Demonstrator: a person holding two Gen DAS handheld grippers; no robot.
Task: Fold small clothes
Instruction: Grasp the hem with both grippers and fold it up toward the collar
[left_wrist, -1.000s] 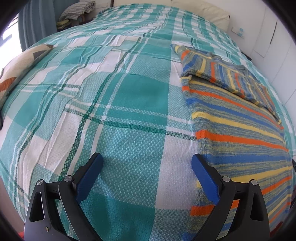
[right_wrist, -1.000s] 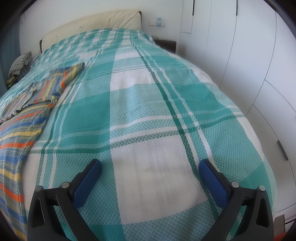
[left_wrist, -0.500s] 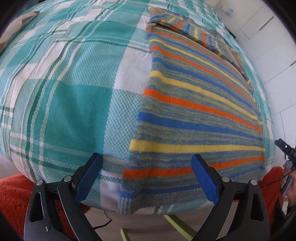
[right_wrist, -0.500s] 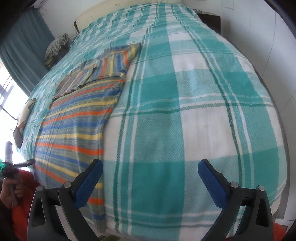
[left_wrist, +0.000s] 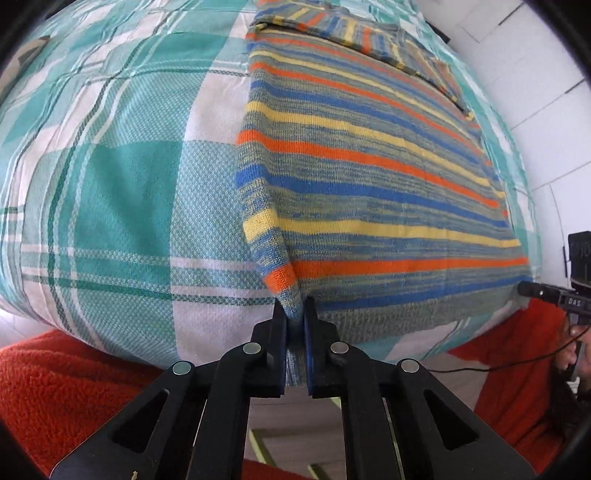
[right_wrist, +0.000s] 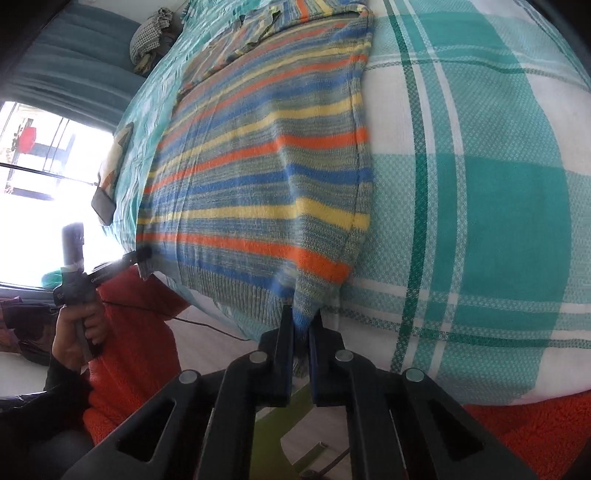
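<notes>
Both tools are clamped on the hem of the one striped sweater (left_wrist: 369, 177), which lies centre frame on the plaid bedspread (left_wrist: 122, 192): left gripper (left_wrist: 294, 325) at one corner, right gripper (right_wrist: 303, 328) at the other. Uneven lifting could skew the fold; thin bites might slip. Two grippers, one sweater.

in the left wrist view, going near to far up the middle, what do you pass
left gripper → striped sweater hem pinched in it → sweater body on the plaid bedspread → folded sleeve at the top
</notes>
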